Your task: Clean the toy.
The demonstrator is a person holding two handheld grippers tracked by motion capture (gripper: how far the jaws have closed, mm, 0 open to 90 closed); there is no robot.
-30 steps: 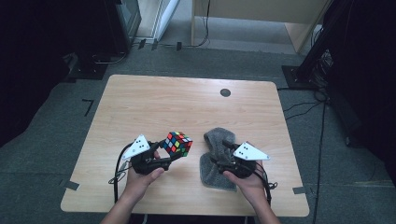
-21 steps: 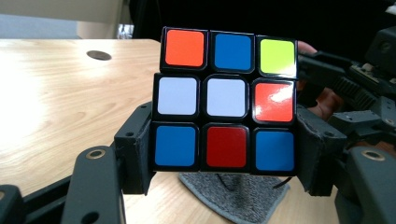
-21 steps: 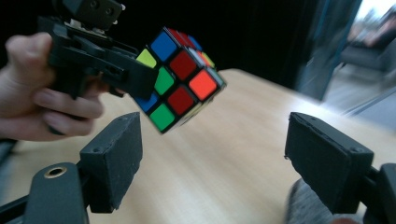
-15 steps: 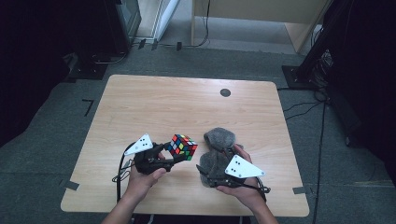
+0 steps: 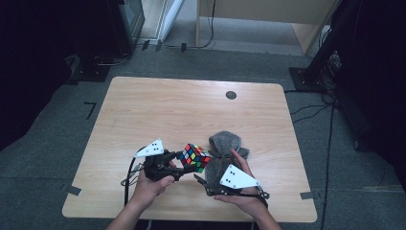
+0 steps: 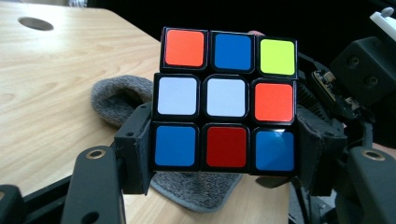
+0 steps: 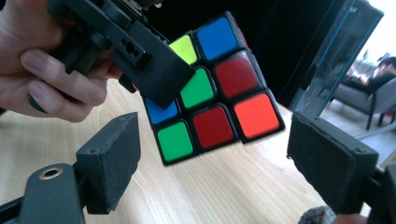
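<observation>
Multicoloured puzzle cube (image 5: 194, 157), clamped off the table between the closed jaws of the left gripper (image 5: 184, 165), which press on its two opposite sides along the bottom row of squares, as in the left gripper view (image 6: 226, 111). Held above bare wooden table (image 5: 191, 110), just left of a grey cloth (image 5: 225, 143) lying near the front edge. Right gripper (image 7: 224, 163) spread wide and holding nothing, its pads on either side of the cube's lower corner but apart from it, cube (image 7: 212, 88) ahead and slightly above. Probably a hand-over or a layer twist next: right jaws already aimed at the free face, cube tilted on a corner towards them, so a short advance up and forward before closing.
</observation>
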